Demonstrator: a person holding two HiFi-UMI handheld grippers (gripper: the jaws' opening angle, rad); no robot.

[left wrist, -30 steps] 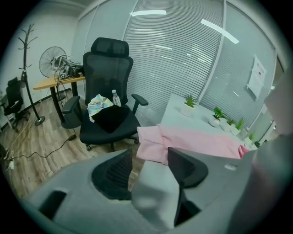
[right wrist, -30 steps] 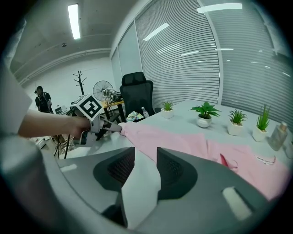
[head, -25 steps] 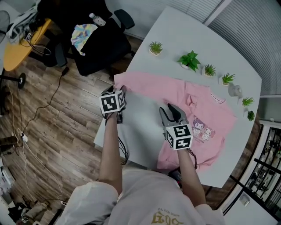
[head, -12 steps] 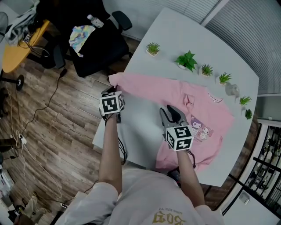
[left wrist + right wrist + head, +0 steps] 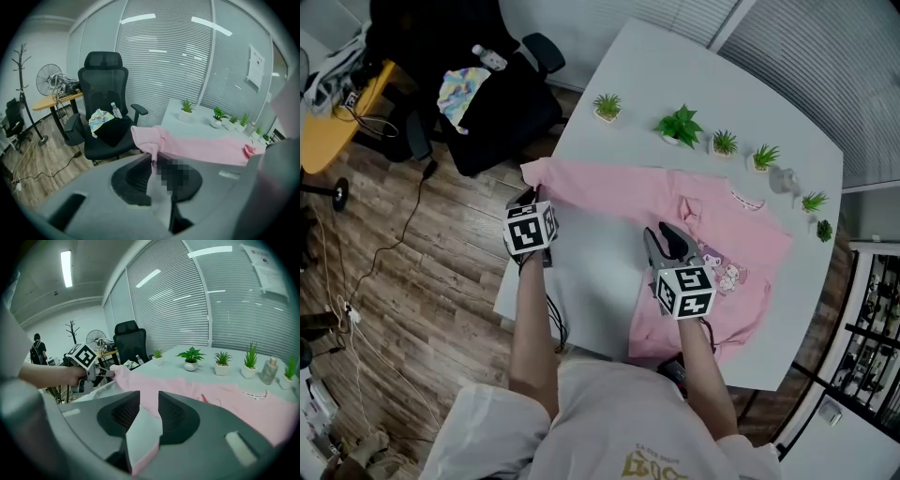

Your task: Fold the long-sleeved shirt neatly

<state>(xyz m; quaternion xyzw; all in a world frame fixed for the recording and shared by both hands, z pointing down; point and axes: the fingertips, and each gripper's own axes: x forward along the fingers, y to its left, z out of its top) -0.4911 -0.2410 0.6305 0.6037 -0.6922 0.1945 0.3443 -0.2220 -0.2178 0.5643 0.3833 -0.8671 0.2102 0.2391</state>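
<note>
"Where is the shirt?"

"The pink long-sleeved shirt (image 5: 727, 234) lies flat on the white table (image 5: 675, 70), print side up. Its body is toward the right, and one sleeve (image 5: 591, 183) is stretched out to the table's left edge."

"Who has hold of it?"

"The left gripper (image 5: 530, 194). Its jaws have just been closing, and they now pinch the cuff end of that sleeve at the left edge. The pink cloth bunches up between the pads."

"And the other one?"

"The right gripper (image 5: 667, 236) hangs over the left side of the shirt's body. Its jaws have just been closing a little, but they stand partly apart. The gap shows bare table and a strip of pink, and the pads press on nothing."

"Anything in containers?"

"Along the far edge is a row of small pots (image 5: 607, 112), each holding one green plant (image 5: 678, 123). A pale bottle (image 5: 781, 180) stands among them toward the right. Left of the table, a black office chair (image 5: 502, 117) carries a colourful cloth (image 5: 459, 89) and a water bottle (image 5: 487, 58) on its seat."
</note>
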